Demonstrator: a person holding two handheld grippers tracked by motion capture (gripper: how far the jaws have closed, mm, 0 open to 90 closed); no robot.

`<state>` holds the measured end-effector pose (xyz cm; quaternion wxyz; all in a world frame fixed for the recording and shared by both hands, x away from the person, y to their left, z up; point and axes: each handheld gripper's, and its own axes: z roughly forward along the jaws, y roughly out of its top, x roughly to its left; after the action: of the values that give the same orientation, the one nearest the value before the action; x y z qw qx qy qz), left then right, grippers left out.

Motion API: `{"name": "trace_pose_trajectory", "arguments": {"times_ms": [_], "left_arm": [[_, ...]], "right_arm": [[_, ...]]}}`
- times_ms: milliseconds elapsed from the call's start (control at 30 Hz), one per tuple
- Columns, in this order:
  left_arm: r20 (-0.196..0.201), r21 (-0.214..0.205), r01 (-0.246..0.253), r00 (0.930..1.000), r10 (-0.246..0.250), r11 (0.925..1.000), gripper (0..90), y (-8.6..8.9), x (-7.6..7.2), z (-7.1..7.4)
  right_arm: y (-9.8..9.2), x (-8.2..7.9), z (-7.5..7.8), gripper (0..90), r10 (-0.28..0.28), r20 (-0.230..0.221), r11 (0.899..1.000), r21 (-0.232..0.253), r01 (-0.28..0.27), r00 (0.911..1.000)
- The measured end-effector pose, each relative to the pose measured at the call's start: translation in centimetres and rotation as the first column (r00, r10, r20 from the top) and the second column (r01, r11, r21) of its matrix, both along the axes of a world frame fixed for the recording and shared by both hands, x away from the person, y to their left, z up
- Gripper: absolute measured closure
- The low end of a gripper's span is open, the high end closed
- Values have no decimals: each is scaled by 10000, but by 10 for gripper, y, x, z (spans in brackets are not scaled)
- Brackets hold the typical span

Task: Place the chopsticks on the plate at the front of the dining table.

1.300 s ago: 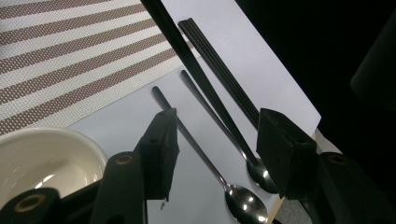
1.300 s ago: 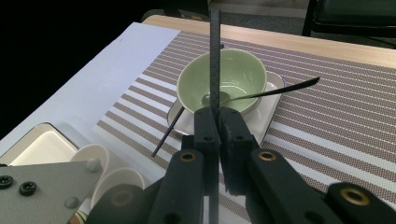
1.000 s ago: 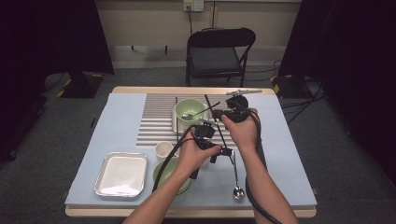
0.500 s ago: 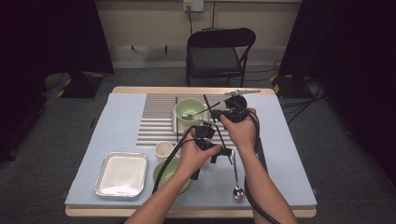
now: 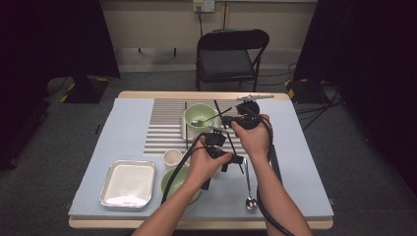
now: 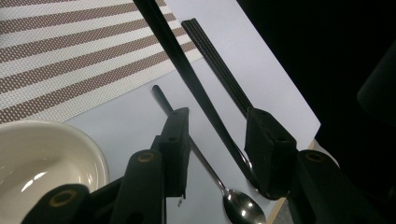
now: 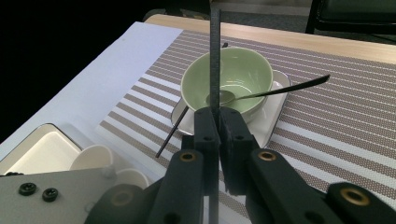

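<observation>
The left tongs (image 6: 217, 140), just beside the striped mat (image 5: 169, 125), have been closing around a thin black chopstick (image 6: 187, 70), not yet pinched. The same chopstick is clamped by the right tongs (image 7: 218, 122), so a handover seems begun. Open worktop (image 5: 300, 162) lies right of the mat.

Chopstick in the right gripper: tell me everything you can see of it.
The chopstick is a thin, straight, black stick with a matte, finely textured surface. The right gripper is shut on it, and it rises straight up from between those jaws, crossing in front of the green bowl. In the left gripper view it runs diagonally between the jaws of the left gripper, which have just been closing; its lower end lies against one jaw while the other jaw stands apart from it.
</observation>
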<state>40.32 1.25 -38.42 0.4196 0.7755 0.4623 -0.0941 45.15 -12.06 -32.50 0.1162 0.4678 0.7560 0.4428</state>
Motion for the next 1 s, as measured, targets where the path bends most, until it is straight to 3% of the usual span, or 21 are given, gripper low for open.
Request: {"name": "trace_pose_trajectory", "arguments": {"times_ms": [1000], "left_arm": [[-179, -114, -185, 9997, 183, 9998, 751, 0, 3, -3]], "right_arm": [[-2, 0, 1, 861, -106, 20, 9995, 310, 106, 9999]]}}
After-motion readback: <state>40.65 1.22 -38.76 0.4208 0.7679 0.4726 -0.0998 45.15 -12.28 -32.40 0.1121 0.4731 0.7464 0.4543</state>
